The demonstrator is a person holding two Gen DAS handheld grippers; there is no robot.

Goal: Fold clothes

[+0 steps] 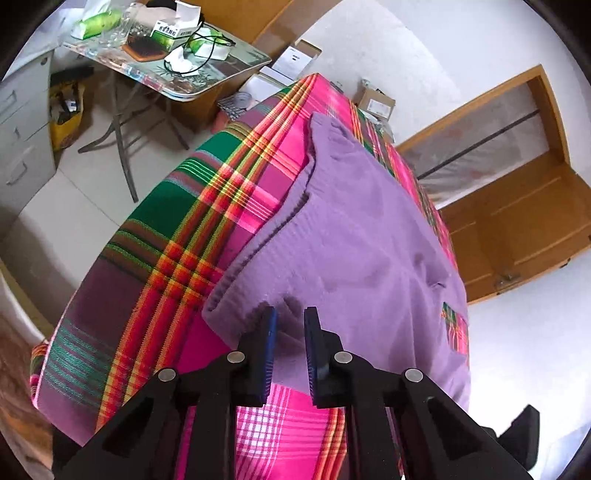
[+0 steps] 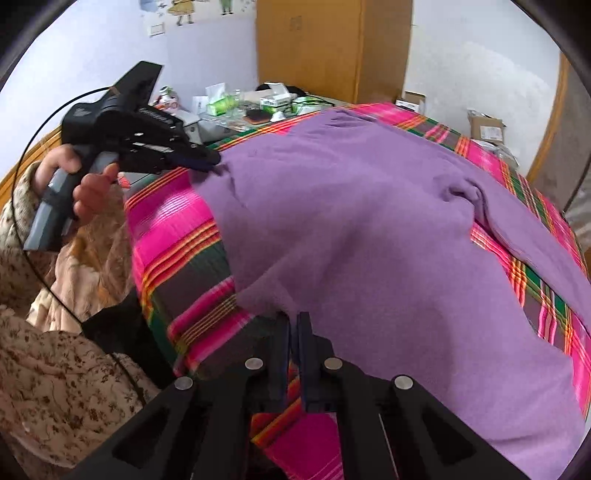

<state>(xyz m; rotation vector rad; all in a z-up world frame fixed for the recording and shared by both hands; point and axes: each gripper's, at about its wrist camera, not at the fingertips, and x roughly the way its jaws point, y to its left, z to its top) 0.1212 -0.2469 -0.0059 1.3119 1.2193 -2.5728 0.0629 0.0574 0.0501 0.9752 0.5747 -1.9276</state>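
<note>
You've both grippers, left [image 1: 290, 317] and right [image 2: 293, 321], pinching the purple knit sweater's [image 2: 369, 229] hem at the plaid-covered bed's [image 1: 155, 206] near edge; lift evenly.

Soft purple knitted sweater [image 2: 369, 229] running off the lower right edge in the right wrist view, its near hem covering part of the pink and green plaid bedspread [image 1: 155, 266], small print on the green and white carton [image 1: 173, 31] unreadable, left hand-held gripper [image 2: 207, 160] fingertips lost against the purple fabric
</note>
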